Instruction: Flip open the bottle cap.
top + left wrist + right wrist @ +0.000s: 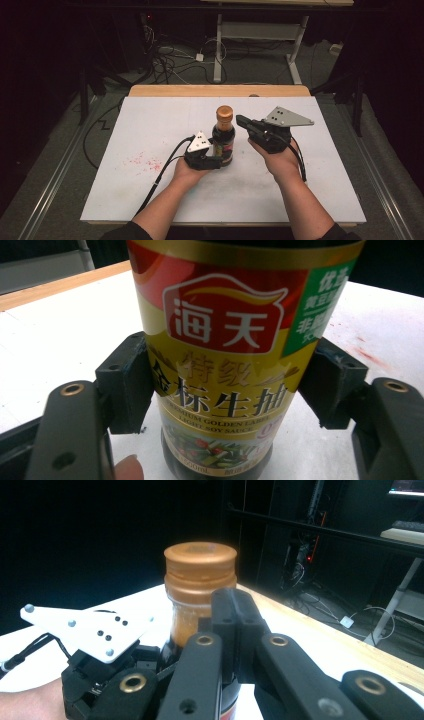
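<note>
- A dark glass soy sauce bottle (223, 137) with a red, gold and green label and an orange-brown screw cap (224, 112) stands upright near the middle of a white tabletop (150, 120), which has a pale wooden strip along its far edge.
- The left tongs (216, 156), black with a small grey three-cornered plate on top, are held in the person's left hand (187, 170) and come at the bottle from its left, low on its body.
- In the left gripper view the two black pads (125, 385) of these tongs press against either side of the labelled body, so the left tongs are clamped on the bottle.
- The bottle's base rests on the tabletop.
- The right tongs (242, 121), black with a larger grey three-cornered plate, sit in the person's right hand (281, 161) to the right of the bottle, up at the height of its neck, tips pointing toward it.
- In the right gripper view the jaws of the right tongs lie pressed together with nothing between them, their tips (234, 611) just in front of the bottle's neck, below the cap; whether they touch it cannot be told.
- A faint reddish stain (142, 162) marks the tabletop to the left, well apart from the bottle.
- A black cable (165, 172) trails from the left tongs toward the near edge of the tabletop.
</note>
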Available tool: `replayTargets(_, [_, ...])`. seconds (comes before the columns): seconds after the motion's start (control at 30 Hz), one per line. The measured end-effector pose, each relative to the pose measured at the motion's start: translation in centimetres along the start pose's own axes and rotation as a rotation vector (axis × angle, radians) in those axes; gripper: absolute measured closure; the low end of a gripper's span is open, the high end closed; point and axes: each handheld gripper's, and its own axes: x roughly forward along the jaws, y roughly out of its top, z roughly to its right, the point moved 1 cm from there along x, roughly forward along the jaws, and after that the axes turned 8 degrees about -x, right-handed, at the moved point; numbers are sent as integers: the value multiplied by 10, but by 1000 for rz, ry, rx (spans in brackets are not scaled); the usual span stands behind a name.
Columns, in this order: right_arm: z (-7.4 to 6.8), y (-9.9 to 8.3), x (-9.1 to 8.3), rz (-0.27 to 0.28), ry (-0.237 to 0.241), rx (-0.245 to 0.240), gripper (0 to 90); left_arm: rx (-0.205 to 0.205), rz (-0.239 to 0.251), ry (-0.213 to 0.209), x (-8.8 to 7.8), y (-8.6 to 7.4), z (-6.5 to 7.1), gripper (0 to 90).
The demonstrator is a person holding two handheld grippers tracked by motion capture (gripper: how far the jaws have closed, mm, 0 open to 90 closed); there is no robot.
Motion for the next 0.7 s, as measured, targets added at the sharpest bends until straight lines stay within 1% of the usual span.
replayTargets(0.1, [-1, 4, 2, -3, 2, -6, 900, 1, 0, 1, 0, 0, 0, 286])
replayTargets(0.43, [-2, 10, 5, -19, 1, -29, 900, 3, -1, 3, 0, 0, 0, 287])
replayTargets(0.7, [-2, 11, 6, -26, 0, -29, 900, 7, -1, 6, 0, 0, 1, 290])
